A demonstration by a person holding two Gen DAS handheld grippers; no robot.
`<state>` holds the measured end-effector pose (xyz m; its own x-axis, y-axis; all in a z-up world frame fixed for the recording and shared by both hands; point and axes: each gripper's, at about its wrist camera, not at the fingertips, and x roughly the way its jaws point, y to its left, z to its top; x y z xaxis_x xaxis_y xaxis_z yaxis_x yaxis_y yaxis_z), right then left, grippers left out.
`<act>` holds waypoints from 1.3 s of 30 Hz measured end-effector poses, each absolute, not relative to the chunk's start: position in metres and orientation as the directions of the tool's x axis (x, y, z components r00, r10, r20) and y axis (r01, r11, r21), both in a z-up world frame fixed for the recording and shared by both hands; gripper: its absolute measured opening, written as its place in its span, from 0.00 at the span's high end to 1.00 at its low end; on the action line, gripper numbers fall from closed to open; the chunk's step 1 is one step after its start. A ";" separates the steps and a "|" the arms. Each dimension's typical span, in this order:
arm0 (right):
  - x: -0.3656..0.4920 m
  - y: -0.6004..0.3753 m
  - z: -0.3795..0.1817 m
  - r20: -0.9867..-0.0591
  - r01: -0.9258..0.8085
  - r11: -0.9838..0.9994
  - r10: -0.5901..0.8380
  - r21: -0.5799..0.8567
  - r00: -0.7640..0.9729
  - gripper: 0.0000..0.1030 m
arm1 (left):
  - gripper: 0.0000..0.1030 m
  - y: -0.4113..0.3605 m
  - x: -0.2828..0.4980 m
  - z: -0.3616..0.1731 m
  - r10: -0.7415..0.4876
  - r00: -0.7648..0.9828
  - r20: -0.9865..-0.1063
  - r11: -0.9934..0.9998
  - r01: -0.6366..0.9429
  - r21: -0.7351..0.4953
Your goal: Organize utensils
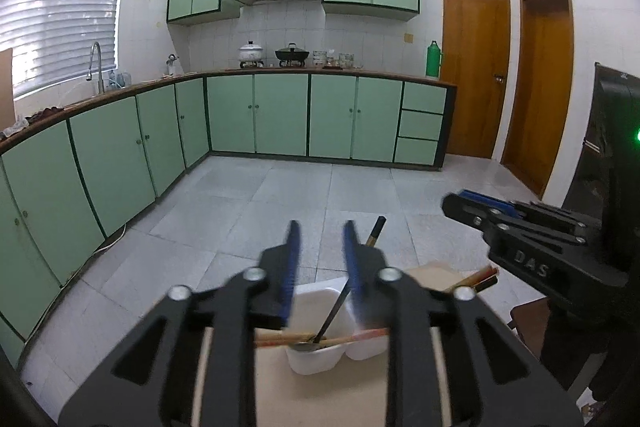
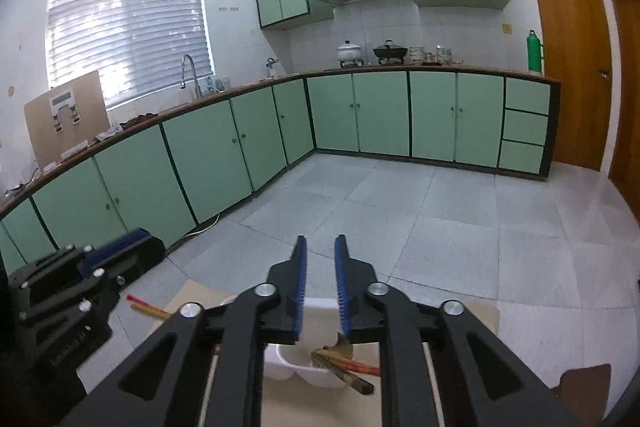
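Observation:
A white divided plastic holder stands on a tan board below my left gripper, which is open and empty above it. A dark spoon leans in the holder. Wooden and red chopsticks lie across its rim; more chopstick ends stick out to the right. My right gripper shows at the right of the left wrist view. In the right wrist view my right gripper is open and empty above the holder, with chopsticks across its rim. My left gripper shows at the left there.
The holder sits on a small tan board above a grey tiled floor. Green kitchen cabinets and a counter run along the back and left. Wooden doors stand at the right. A dark object stands at the far right.

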<state>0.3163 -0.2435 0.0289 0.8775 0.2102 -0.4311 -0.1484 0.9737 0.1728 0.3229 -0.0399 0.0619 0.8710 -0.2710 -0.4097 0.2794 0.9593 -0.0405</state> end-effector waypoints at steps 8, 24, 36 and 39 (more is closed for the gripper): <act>0.263 -0.262 0.026 -0.405 -0.118 0.978 0.178 0.170 0.897 0.45 | 0.52 -0.030 0.280 0.072 -0.260 0.896 -0.361 0.963 0.266 -0.033; 0.131 -0.264 -0.037 -0.436 -0.100 0.978 0.173 0.186 0.883 0.12 | 0.28 -0.014 0.164 0.002 -0.238 0.859 -0.453 0.969 0.239 -0.057; 0.072 -0.260 -0.050 -0.456 -0.086 0.969 0.186 0.232 0.870 0.06 | 0.14 -0.007 0.105 -0.027 -0.253 0.816 -0.520 0.967 0.236 -0.099; 0.065 -0.260 -0.042 -0.456 -0.095 0.967 0.197 0.237 0.868 0.06 | 0.13 -0.007 0.095 -0.013 -0.239 0.833 -0.499 0.970 0.231 -0.080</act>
